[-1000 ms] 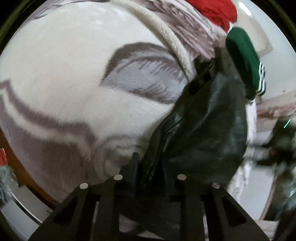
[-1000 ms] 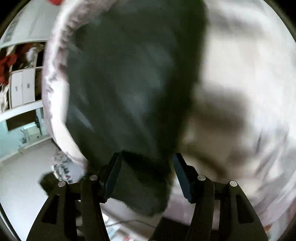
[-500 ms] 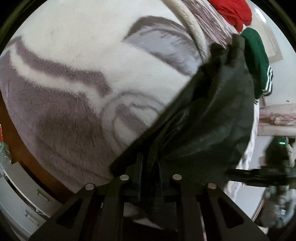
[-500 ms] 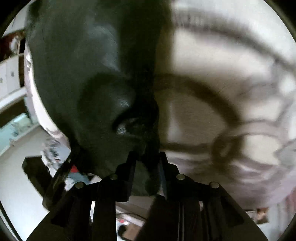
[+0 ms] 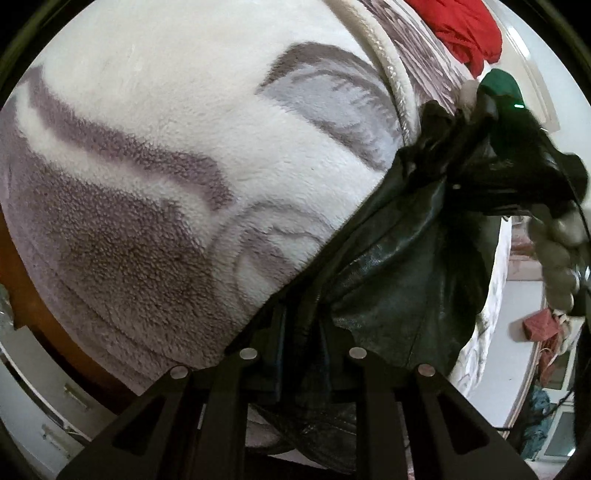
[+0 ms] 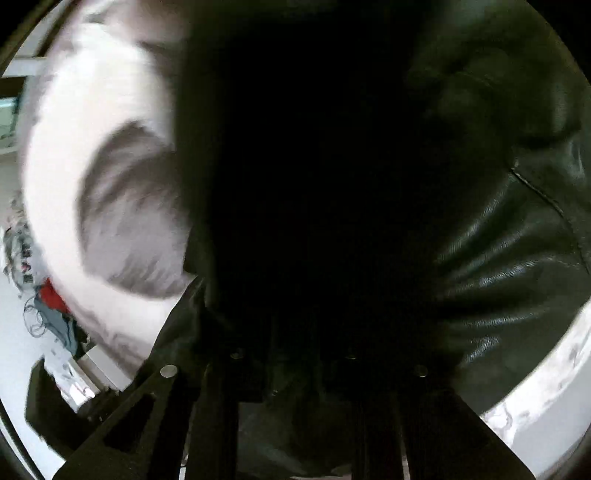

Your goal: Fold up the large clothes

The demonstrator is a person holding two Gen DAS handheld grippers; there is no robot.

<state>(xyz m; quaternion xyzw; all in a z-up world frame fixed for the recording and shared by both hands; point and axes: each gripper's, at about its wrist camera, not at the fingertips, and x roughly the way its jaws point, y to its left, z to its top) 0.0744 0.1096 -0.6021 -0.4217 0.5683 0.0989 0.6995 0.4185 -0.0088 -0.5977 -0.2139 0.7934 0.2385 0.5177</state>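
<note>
A black leather jacket (image 5: 399, 266) lies on a white and grey fleece blanket (image 5: 166, 147). My left gripper (image 5: 301, 325) is shut on the jacket's near edge, with leather pinched between the fingers. In the left wrist view my right gripper (image 5: 465, 125) sits at the upper right with bunched leather at its tips, and a hand (image 5: 557, 258) holds it. In the right wrist view the jacket (image 6: 498, 240) fills most of the picture. There my right gripper (image 6: 295, 332) is lost in the dark, its jaws closing on the leather between them.
A red garment (image 5: 465, 29) and a green garment (image 5: 498, 86) lie at the blanket's far edge. White drawers (image 5: 48, 398) stand below the bed at the lower left. The blanket (image 6: 92, 129) shows left of the jacket, with clutter (image 6: 51, 302) on the floor.
My right gripper narrowed onto the jacket and swung it over the blanket; it now appears at the upper right of the left wrist view. My left gripper kept its grip and sank a little.
</note>
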